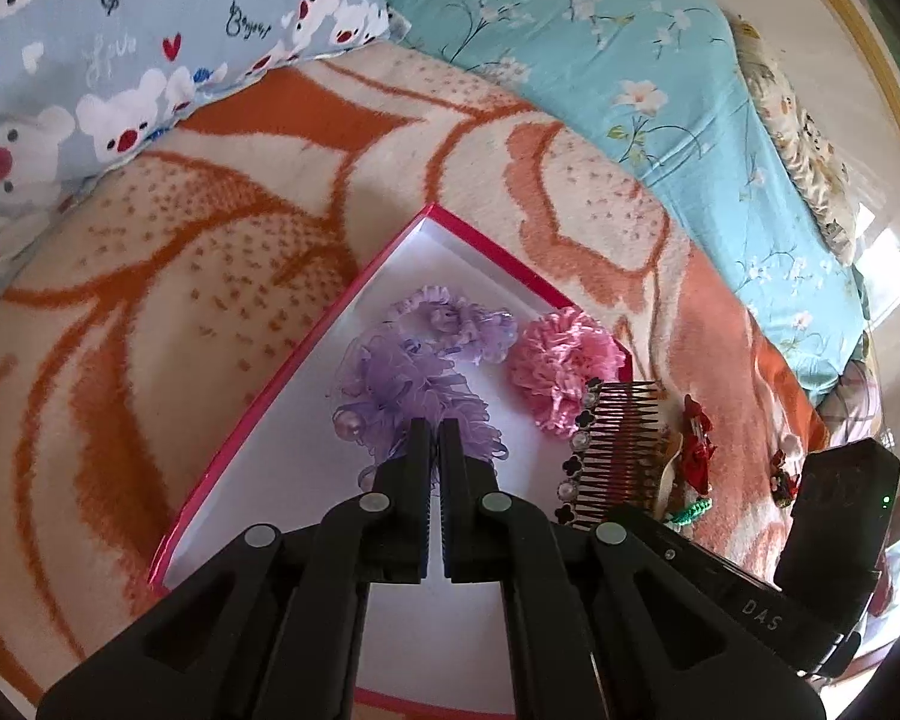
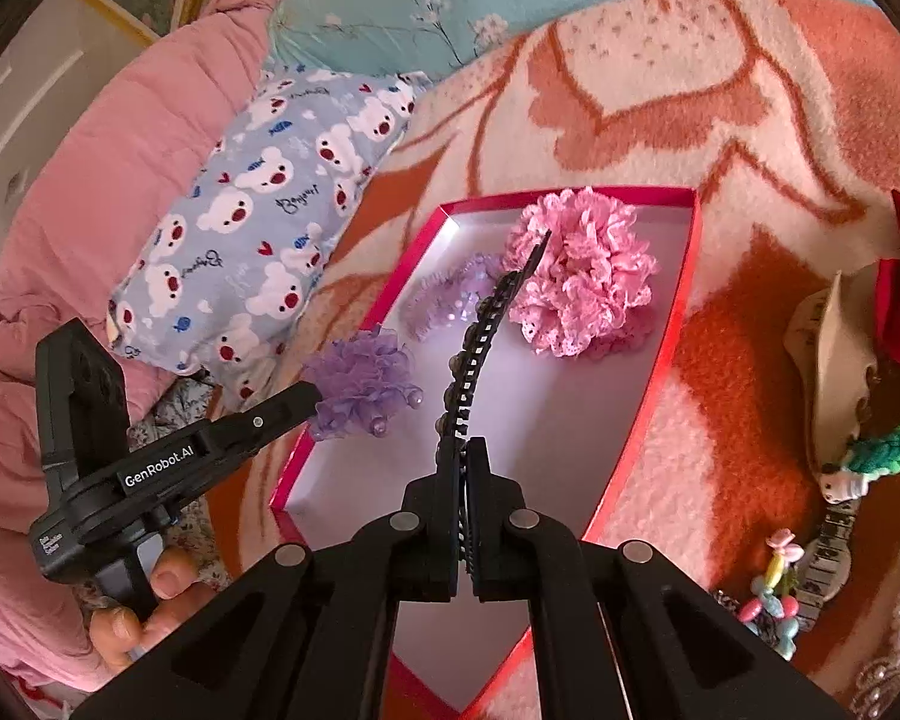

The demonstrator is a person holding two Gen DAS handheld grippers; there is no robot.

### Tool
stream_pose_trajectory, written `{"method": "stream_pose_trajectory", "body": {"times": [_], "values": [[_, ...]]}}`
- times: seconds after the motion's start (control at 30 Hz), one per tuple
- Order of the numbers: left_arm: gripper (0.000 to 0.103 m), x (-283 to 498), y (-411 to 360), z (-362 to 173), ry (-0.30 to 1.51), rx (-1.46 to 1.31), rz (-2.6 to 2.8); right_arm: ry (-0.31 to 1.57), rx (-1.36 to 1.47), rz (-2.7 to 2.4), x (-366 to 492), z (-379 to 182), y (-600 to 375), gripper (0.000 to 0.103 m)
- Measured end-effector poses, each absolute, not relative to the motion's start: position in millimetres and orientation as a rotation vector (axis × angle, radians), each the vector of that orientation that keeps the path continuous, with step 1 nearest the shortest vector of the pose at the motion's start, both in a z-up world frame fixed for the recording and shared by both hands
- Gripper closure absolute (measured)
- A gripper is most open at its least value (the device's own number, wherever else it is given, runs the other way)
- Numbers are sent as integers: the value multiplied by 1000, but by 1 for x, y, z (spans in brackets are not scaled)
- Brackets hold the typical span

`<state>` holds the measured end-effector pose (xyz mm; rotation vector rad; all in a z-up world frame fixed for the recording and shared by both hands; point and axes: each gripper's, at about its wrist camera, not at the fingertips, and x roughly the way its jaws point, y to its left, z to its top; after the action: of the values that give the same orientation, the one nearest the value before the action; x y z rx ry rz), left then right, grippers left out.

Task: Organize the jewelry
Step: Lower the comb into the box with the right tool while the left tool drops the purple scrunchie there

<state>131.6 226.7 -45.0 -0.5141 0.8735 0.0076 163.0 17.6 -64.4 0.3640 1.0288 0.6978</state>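
Your left gripper (image 1: 435,429) pinches the purple organza scrunchie (image 1: 411,396) and your right gripper (image 2: 463,450) clamps the hair comb (image 2: 485,336), both over the red box (image 2: 684,276). Release carefully: the comb's teeth could snag the pink scrunchie (image 2: 582,276), or it may tip over the rim.

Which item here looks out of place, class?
Several hair pieces, such as the red bow clip, lie loose on the blanket, outside the pink-rimmed box that already holds the pink scrunchie. Nothing looks damaged.
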Motion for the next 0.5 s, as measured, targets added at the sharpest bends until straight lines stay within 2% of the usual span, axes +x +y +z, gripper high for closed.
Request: {"method": "stream_pose_trajectory", "body": {"times": [0.5], "values": [[102,161,231,-68,914,-516,27,1064,367,619,195,-87,16,102]]}}
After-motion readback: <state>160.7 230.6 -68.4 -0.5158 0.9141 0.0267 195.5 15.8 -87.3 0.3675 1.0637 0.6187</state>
